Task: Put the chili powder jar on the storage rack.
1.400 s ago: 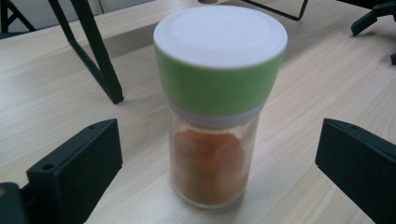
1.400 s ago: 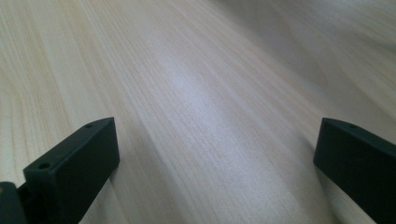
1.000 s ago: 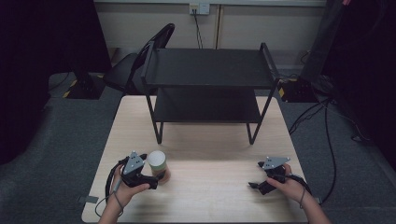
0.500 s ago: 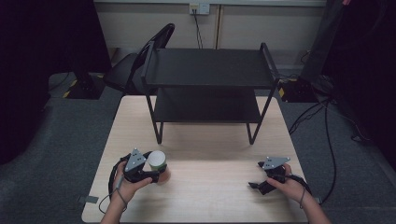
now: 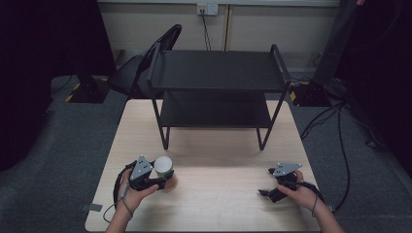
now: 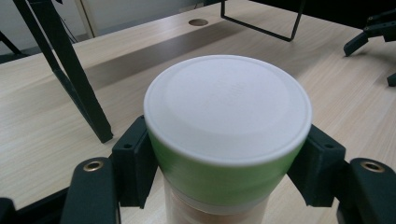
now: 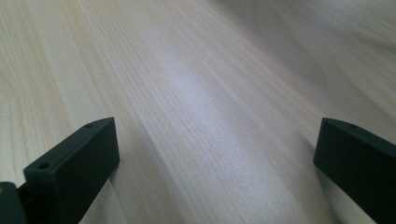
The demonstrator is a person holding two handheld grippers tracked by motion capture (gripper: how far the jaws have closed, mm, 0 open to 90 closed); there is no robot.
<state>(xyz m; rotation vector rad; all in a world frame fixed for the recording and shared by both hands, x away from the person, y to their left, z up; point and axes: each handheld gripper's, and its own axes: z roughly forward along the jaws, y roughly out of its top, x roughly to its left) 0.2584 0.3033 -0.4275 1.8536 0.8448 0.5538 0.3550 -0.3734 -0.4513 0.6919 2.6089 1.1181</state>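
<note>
Cup (image 6: pixel 227 135) with a white lid and a green band is sitting between the jaws of the left hand-held gripper (image 6: pixel 227 172), which is clamped on it just under the lid, one black pad on each side. From the high view the cup (image 5: pixel 163 168) is near the front left of the table (image 5: pixel 218 213), in the left hand-held gripper (image 5: pixel 154 178). Can't really tell if its bottom is touching the wood or not. The right hand-held gripper (image 5: pixel 272 187) is well apart from it, low over the front right of the table, with its jaws spread wide and just bare wood grain between them (image 7: pixel 215 154). Black two-tier shelf rack (image 5: pixel 217 77) stands at the back of the table.
</note>
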